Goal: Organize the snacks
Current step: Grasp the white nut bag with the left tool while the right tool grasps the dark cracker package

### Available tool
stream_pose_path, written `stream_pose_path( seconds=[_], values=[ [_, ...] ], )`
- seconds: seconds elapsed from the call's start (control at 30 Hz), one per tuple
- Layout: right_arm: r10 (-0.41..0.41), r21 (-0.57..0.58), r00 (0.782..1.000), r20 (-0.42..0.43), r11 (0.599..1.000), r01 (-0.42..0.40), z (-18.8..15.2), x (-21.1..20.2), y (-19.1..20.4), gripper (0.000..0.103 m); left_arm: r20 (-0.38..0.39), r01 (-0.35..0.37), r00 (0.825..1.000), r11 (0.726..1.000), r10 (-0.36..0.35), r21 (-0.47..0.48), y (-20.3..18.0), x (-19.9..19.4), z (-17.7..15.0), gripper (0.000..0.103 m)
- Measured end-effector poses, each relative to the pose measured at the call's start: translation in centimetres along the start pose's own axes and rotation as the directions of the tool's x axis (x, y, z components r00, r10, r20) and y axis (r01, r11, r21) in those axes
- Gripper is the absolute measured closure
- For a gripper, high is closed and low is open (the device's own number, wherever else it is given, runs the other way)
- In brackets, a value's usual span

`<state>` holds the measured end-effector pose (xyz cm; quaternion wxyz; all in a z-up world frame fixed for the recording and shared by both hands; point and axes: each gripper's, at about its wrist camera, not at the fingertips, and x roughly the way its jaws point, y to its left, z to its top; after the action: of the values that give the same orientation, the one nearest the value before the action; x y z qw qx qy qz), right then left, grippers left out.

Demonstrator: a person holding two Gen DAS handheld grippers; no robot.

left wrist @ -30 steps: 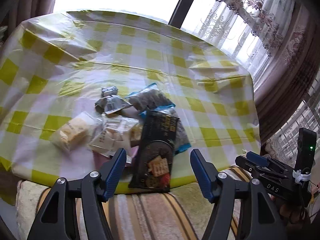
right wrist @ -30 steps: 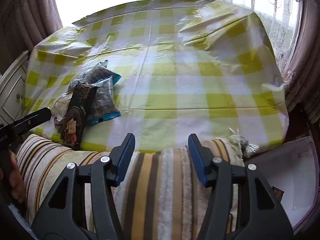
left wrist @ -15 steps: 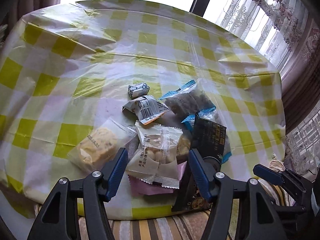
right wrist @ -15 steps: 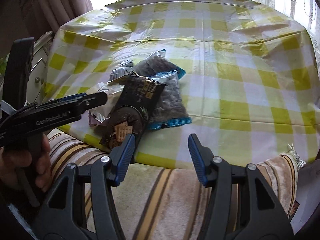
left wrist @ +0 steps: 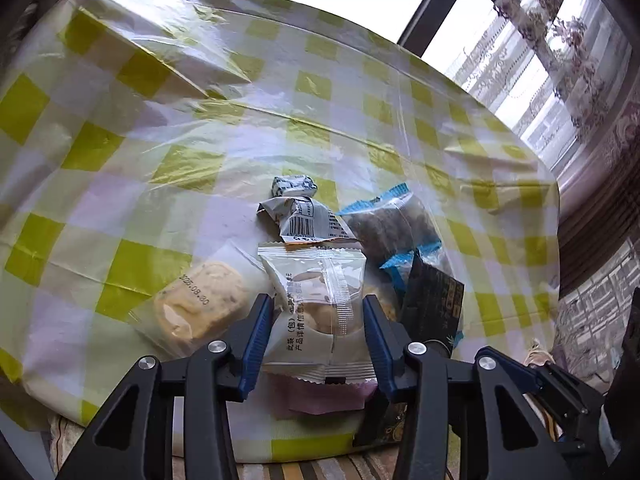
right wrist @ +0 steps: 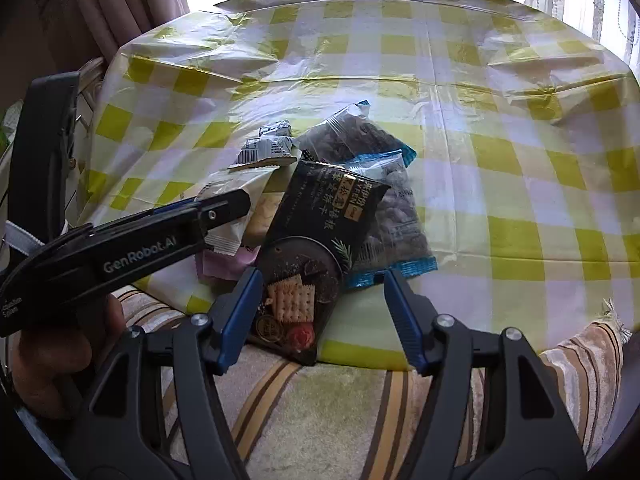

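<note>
Checkered bench [left wrist: 192, 160] bore snacks; left tool [left wrist: 316, 336], just closing, straddled a white packet [left wrist: 320, 308] unpinched; right tool [right wrist: 320, 316], just widening, stood spread, black cracker pack [right wrist: 316, 240] at twelve o'clock.

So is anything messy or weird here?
Yes. The snacks lie in a jumbled, overlapping heap near the table edge. The black cracker packet sticks out past that edge, resting over two clear packets with blue ends. Nothing looks torn or spilled.
</note>
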<state>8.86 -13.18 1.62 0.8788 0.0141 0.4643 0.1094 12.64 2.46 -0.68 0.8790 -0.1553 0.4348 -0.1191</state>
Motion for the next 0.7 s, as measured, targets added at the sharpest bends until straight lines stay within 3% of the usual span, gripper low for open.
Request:
stream_pose_path(
  seconds=[0.27,0.63,0.7],
  values=[
    [-0.017,0.022,1.0,-0.016,1.0,0.018,1.0,1.4,1.0,0.036,0.048,0.009,0.999,0.999,-0.007,-0.036,0.7,-0.6,0.0,0.057],
    [-0.026,0.085,0.998,-0.057,0.996,0.031,1.8,3.8,0.2,0.036,0.043,0.016,0.999,0.999,-0.014,-0.04,1.0,-0.4,-0.2,0.057],
    [-0.022,0.094,0.998,-0.053,0.995,0.027,1.6,3.7,0.0,0.041,0.041,0.016,0.999,0.999,-0.014,-0.038,0.9,-0.3,-0.3,0.057]
  ],
)
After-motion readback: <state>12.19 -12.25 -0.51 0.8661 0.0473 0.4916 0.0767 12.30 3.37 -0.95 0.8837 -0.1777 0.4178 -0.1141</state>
